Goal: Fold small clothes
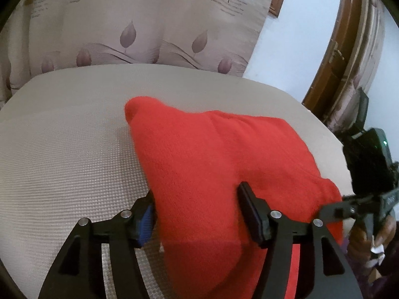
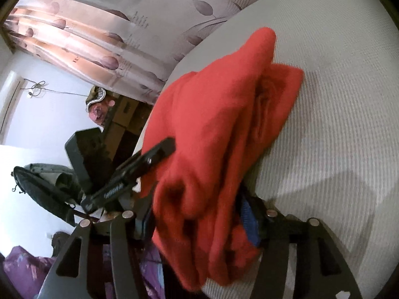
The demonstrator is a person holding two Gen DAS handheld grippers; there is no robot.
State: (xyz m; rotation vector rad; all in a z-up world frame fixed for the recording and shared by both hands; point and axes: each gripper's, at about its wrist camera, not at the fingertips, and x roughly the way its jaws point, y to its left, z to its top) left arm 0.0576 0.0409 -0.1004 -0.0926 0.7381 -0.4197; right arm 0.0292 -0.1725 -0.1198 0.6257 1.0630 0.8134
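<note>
The red garment lies folded in layers on the table, seemingly just released: left gripper and right gripper straddle its near edge, jaws partly open, apparently gripping nothing. Next, both back away.

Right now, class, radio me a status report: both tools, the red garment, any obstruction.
Left tool open, astride red garment. Right tool open, bunched garment between fingers. Garment folded on white mesh table. Nothing in the way.

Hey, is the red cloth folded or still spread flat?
Folded. The red cloth lies in stacked layers with doubled edges on the white surface, bunched rather than flat.
</note>
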